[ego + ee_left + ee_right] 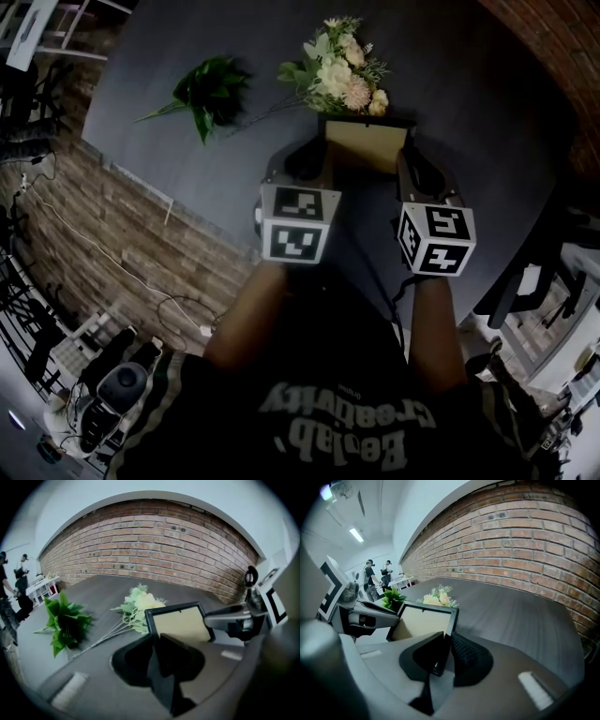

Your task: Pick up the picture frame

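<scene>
The left gripper [157, 644] pinches the left edge of the picture frame [364, 147] and the right gripper [444, 651] pinches its right edge. Both sets of jaws are narrowly parted, holding it over the dark table [469, 103], near the flowers [342, 67].

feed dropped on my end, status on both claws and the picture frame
Left claw shut on black rectangular picture frame, left edge. Right claw shut on its right edge. Pale flower bouquet close beyond it on dark grey table.
</scene>
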Demonstrator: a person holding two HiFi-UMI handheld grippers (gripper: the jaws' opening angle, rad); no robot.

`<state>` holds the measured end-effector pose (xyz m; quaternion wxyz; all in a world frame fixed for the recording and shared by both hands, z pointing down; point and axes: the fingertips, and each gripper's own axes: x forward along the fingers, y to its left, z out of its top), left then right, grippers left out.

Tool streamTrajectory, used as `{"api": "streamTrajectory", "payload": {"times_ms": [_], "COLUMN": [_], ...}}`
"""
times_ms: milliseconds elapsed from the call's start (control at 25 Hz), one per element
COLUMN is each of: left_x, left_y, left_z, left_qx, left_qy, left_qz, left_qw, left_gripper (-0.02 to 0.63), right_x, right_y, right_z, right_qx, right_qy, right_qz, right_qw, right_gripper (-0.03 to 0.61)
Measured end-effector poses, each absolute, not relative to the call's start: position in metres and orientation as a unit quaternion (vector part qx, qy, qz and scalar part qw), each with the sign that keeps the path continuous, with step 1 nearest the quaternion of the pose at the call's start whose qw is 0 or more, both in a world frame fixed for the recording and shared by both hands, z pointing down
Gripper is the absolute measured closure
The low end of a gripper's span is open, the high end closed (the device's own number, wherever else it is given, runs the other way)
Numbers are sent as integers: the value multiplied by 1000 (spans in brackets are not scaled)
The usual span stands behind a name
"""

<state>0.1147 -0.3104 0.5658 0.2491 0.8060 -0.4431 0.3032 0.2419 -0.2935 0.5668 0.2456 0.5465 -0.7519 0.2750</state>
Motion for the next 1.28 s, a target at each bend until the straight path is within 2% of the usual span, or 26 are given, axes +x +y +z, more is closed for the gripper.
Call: {"api": "streamTrajectory", "payload": {"times_ms": [760, 1280], "left_x": [156, 160], "left_y": [-281, -266], "left_z": [471, 395], "left_qx": [847, 871], "left_qy": [-430, -418], "left_qz": [271, 237], "left_qw": [158, 100], "left_gripper": [555, 557], "right_x": [281, 283], "right_y": [-252, -230], "right_z": [474, 400], "right_qx": [602, 638], "right_qy": [-747, -737], "right_qz": [205, 156], "right_qw": [196, 162], "right_gripper": [517, 517]}}
